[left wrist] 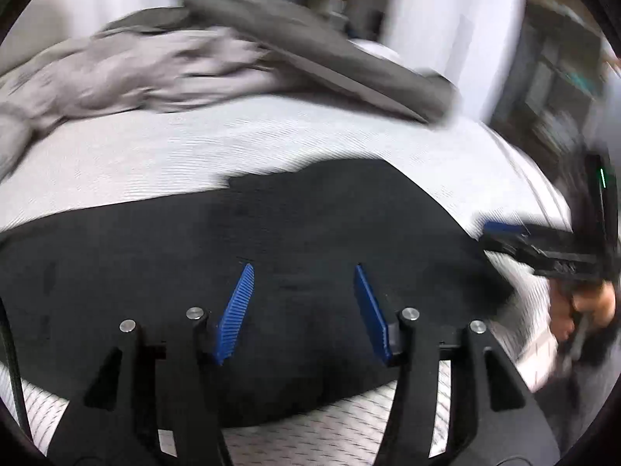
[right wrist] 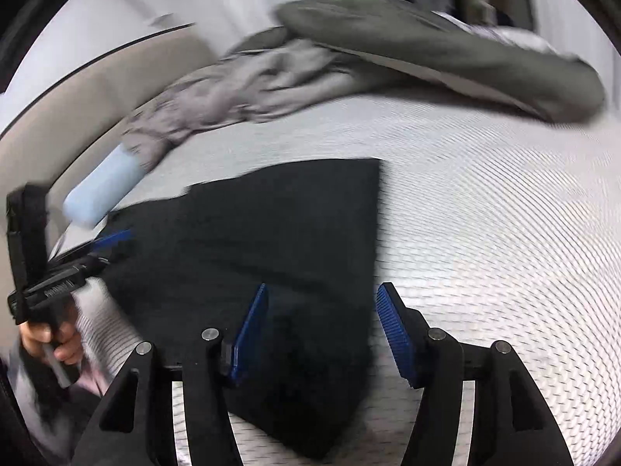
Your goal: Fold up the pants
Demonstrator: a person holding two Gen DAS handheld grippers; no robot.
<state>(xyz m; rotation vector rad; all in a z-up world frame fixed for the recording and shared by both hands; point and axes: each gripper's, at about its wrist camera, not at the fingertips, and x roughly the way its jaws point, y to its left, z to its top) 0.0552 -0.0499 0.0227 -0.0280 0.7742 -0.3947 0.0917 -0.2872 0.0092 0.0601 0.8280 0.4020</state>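
The black fabric pants (right wrist: 279, 248) lie part-folded on the white textured bed (right wrist: 485, 213). Left gripper (left wrist: 304, 303) and right gripper (right wrist: 322, 330) hover, jaws spread; pinch matching edges evenly before folding.

The pants (left wrist: 271, 240) are black, of a soft matte cloth, and lie flat on the bed (left wrist: 194, 155), already folded into a compact, roughly rectangular bundle. From the right wrist view the pants (right wrist: 279, 240) show a straight right edge and a squared far corner, while the near end tapers to a blunt point. The far left edge is uneven, stepped where layers overlap. Motion blur hides seams and finer detail.
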